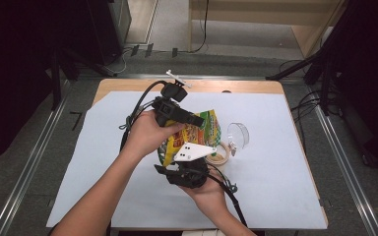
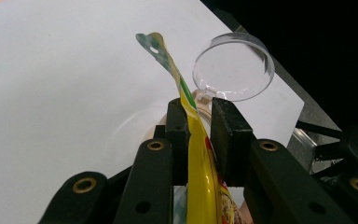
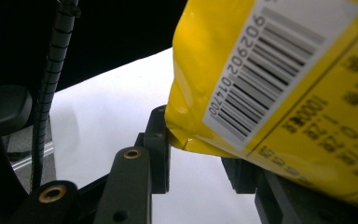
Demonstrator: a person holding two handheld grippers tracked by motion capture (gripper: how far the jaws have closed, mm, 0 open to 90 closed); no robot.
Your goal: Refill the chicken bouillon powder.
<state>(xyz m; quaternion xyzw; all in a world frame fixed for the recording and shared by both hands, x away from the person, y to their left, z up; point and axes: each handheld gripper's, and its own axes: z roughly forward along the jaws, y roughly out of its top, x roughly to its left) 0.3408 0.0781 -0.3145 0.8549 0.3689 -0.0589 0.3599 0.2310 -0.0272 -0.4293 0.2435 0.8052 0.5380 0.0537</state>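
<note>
Yellow packet (image 1: 199,135), barcoded, green-edged top; left tongs (image 2: 199,122) and right tongs (image 3: 200,154) grip it.

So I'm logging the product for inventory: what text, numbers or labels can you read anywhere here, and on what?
"902902014700": digits beside the barcode on the yellow snack bag, right gripper view.
"100": within the black print beside it; the other characters are too blurred to read.
Bag's printed front, high view: too small to read.

Yellow packet (image 2: 200,163) edge-on between the left gripper (image 2: 199,122) jaws, clear lid (image 2: 233,66) beyond
</note>
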